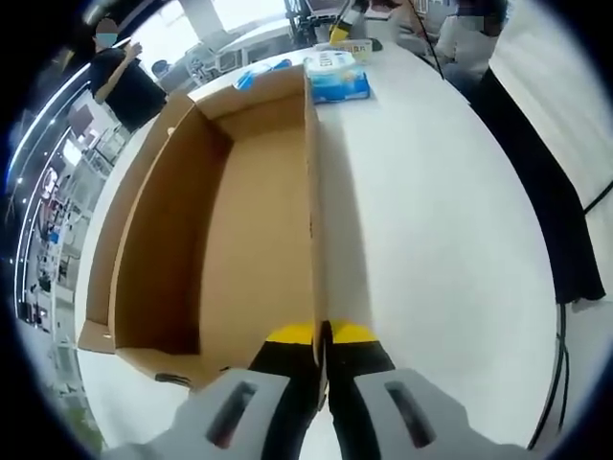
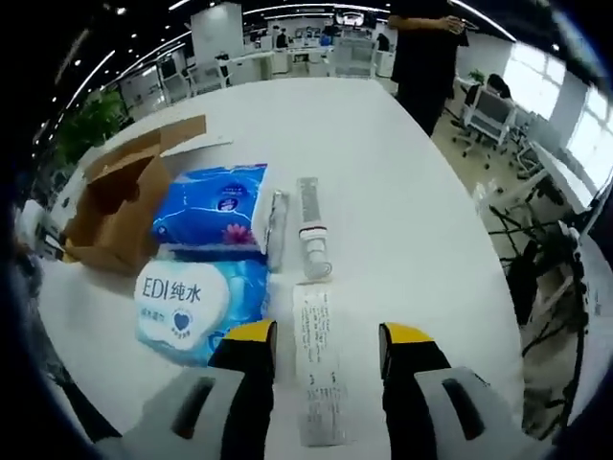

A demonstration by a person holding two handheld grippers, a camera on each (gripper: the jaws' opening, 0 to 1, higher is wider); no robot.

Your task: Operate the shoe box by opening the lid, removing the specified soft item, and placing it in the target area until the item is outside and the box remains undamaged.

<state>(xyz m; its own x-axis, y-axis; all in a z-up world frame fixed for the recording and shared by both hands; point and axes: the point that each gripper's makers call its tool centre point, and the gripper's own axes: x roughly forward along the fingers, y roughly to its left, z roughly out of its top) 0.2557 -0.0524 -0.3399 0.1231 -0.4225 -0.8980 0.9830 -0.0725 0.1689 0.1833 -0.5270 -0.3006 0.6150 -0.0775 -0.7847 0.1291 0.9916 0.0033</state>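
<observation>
Lying open on the white surface (image 1: 431,240), one brown cardboard shoe box (image 1: 239,220) is pinched by its side wall in the closed left gripper (image 1: 321,335). Two blue wipe packs (image 2: 196,273) are seen beside it; the right gripper (image 2: 321,335) is held open, empty.

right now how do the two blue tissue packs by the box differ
The near tissue pack is pale blue with a large white label reading "EDI"; the far tissue pack is deeper blue with a pink flower print. The near one lies beside the right gripper, whose fingers are spread; the far one lies next to the cardboard box. Both are soft plastic packs lying flat on the white table, touching each other.
</observation>
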